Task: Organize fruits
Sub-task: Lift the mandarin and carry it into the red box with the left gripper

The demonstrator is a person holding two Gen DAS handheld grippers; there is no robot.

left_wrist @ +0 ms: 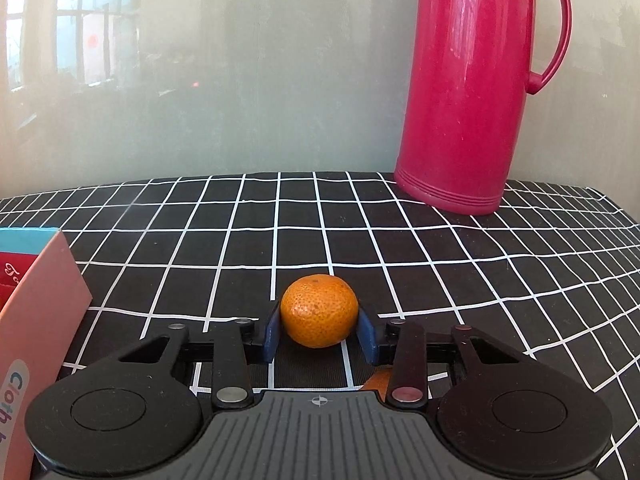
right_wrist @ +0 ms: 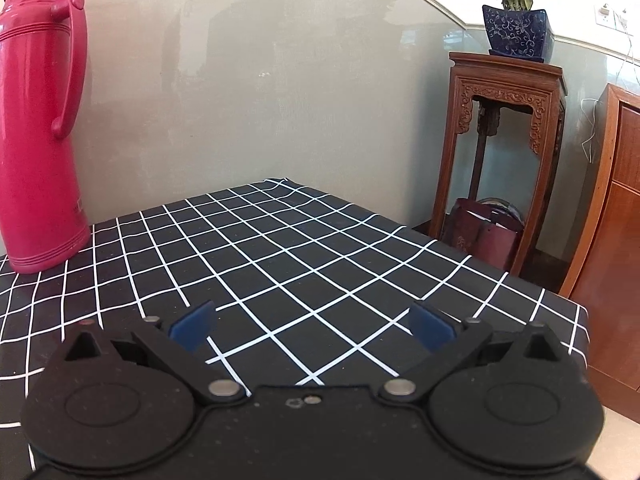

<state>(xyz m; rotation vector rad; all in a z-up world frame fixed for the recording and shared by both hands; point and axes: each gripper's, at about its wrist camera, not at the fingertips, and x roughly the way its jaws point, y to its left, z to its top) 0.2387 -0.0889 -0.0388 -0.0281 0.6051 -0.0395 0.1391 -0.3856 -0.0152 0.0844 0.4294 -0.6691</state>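
Observation:
A small orange mandarin [left_wrist: 319, 311] rests on the black, white-checked tablecloth [left_wrist: 240, 248]. My left gripper [left_wrist: 320, 316] is shut on it, its blue pads [left_wrist: 271, 334] touching the fruit's left and right sides. Part of a second orange fruit [left_wrist: 378, 384] peeks out beneath the gripper's right linkage, mostly hidden. In the right wrist view, my right gripper [right_wrist: 312, 312] stands open above the tablecloth [right_wrist: 280, 248] with nothing between its blue pads [right_wrist: 192, 326].
A tall red thermos jug [left_wrist: 476, 80] stands at the back of the table, also seen at the left from the right wrist [right_wrist: 36, 120]. A pink box [left_wrist: 36, 320] sits close on the left. Beyond the table's right edge are a carved wooden stand [right_wrist: 504, 140] with a potted plant [right_wrist: 516, 28] and a wooden cabinet [right_wrist: 616, 220].

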